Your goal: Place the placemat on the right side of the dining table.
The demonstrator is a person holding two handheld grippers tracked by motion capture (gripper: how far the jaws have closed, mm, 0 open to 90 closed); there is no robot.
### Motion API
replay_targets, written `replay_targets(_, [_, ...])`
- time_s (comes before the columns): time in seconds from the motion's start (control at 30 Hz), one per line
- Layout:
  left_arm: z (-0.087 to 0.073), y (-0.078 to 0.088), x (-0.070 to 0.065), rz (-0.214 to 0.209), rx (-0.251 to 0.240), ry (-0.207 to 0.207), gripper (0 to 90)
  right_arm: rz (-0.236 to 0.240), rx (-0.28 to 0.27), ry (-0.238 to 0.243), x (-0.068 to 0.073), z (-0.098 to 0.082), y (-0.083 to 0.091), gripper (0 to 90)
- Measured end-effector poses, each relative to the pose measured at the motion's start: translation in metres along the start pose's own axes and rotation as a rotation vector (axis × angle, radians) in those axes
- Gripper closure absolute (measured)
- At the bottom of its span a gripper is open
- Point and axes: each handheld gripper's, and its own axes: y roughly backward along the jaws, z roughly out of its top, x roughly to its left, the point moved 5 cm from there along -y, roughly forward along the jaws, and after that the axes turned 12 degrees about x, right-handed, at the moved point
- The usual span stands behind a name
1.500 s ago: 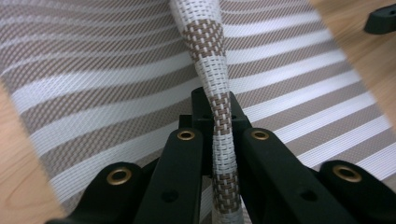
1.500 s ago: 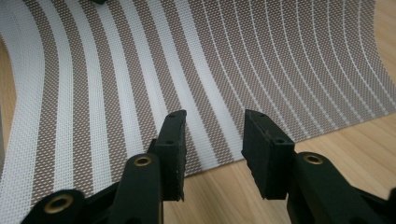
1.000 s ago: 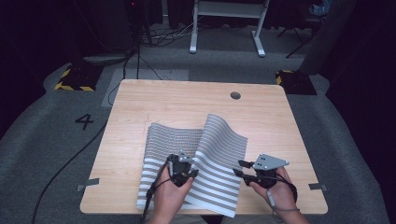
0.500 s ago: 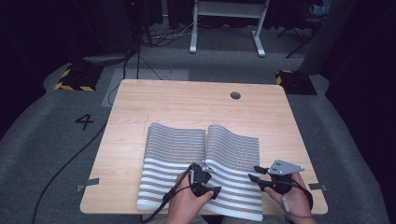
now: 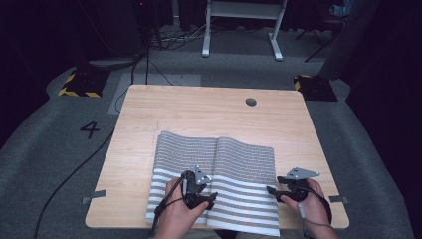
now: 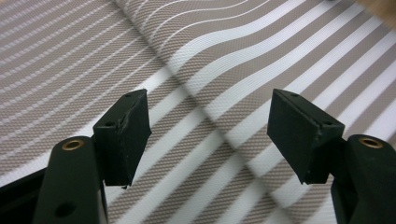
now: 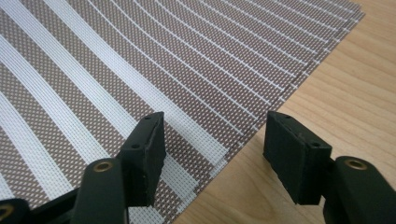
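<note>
Presently: striped woven mat (image 5: 214, 181) lying folded on the table (image 5: 209, 112), toward its near edge, well short of the cable hole (image 5: 251, 102) at the far side. Fold ridge running front to back down the middle of the mat, top layer settled flat on both sides of it.

Left tongs (image 5: 213, 195) over the mat's near middle, just beside the ridge; jaws just been opening, now standing well apart with nothing between them, only the striped weave (image 6: 205, 74) beneath. Judged a release after laying the flap down.

Right tongs (image 5: 271, 190) at the mat's right edge, near its front corner; jaws also just been opening, now apart and empty. In the right gripper view, one pad (image 7: 149, 149) over the weave and the other (image 7: 292, 149) over bare wood, straddling the stacked layer edges (image 7: 280, 88). Placement judged deliberate: set to take the edge between the pads, or just let go of it; cannot tell which.

Layer edges at the right side nearly flush, slight stagger visible. Mat's near edge overhanging the table front slightly.
</note>
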Motion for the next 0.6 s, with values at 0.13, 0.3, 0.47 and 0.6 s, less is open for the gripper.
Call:
replay_targets(0.13, [-0.005, -0.003, 0.006, -0.027, 0.010, -0.011, 30.5, 0.002, -0.023, 0.016, 0.002, 0.004, 0.000, 40.2])
replay_targets(0.3, [-0.010, -0.004, 0.012, -0.015, 0.011, -0.022, 30.9, 0.006, 0.000, 0.042, 0.004, 0.011, -0.006, 40.8])
replay_targets(0.47, [-0.015, -0.002, 0.018, -0.021, 0.012, 0.008, 31.0, -0.001, -0.013, 0.044, 0.004, 0.011, -0.007, 42.8])
replay_targets(0.6, [-0.016, 0.001, 0.020, -0.013, -0.002, 0.011, 31.0, 0.011, -0.017, 0.078, 0.006, 0.011, -0.006, 52.7])
